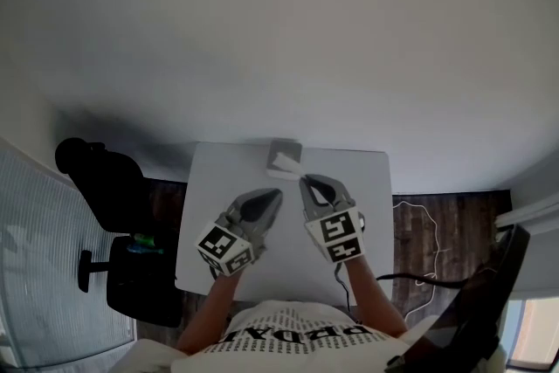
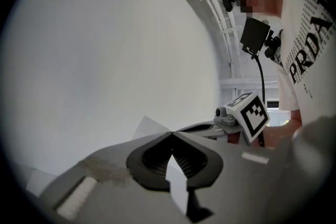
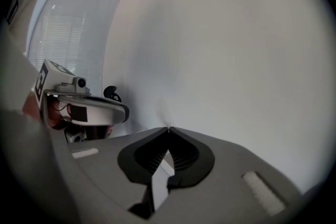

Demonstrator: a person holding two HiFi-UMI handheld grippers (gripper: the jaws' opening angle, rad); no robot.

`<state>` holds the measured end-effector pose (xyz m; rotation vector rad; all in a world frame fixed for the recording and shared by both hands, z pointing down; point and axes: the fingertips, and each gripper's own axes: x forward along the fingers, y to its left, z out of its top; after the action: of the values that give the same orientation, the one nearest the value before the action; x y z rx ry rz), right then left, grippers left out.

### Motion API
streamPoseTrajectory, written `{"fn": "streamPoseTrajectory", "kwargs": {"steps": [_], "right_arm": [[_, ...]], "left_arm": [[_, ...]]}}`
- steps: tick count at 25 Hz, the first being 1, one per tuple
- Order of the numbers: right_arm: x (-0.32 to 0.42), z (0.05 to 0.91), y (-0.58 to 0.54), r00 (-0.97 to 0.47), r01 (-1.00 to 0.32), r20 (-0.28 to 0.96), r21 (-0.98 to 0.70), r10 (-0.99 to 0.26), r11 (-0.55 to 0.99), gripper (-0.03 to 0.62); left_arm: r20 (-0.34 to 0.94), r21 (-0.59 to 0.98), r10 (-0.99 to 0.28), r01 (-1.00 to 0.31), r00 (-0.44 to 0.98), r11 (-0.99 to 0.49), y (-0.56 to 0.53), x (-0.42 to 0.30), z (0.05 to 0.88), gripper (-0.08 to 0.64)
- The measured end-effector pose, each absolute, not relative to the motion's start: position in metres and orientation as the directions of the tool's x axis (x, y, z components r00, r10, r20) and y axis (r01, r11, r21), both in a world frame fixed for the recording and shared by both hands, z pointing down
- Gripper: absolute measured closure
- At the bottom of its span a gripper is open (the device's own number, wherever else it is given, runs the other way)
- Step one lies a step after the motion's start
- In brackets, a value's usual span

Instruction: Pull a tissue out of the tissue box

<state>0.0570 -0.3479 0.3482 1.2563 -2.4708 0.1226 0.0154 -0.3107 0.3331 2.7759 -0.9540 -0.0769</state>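
- Both pairs are clenched on nothing. The left tongs [image 1: 272, 196] have their tips pressed together, and so do the right tongs [image 1: 307, 182] (in each gripper view only a pale sliver shows further back between the pads).
- Clenched like this, neither pair can take the tissue [image 1: 281, 162]. A push forward would probably only crumple it or poke it back into the slot, so one pair likely has to spread before closing in.
- The box [image 1: 285, 155] sits at the far edge of the table [image 1: 367, 188], by the wall, and nothing pins it. Pulling the tissue while the box is free could lift or drag the box along. The other pair pressing on its top would likely prevent that.
- A pinch on only the thin tip could tear the sheet, and one taken too deep might bring out several at once.
- The tissue stands up from the top of the box, ahead of both pairs.
- The right tongs' tips are just beside the box's near right corner. The left tips are near too, a little further back and to the left.
- In the left gripper view a white corner of tissue [image 2: 149, 127] shows just past the tips, on their left. Whether it touches them I cannot tell.
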Motion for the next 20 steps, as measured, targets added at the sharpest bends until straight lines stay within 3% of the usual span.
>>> {"fn": "streamPoseTrajectory", "kwargs": {"steps": [20], "right_arm": [[0.059,0.344,-0.333,-0.541,-0.795,0.354,0.083,-0.763,0.601,0.583]], "left_arm": [[0.035,0.169,-0.604,-0.601,0.796,-0.781,-0.298,0.021,0.332,0.566]]}}
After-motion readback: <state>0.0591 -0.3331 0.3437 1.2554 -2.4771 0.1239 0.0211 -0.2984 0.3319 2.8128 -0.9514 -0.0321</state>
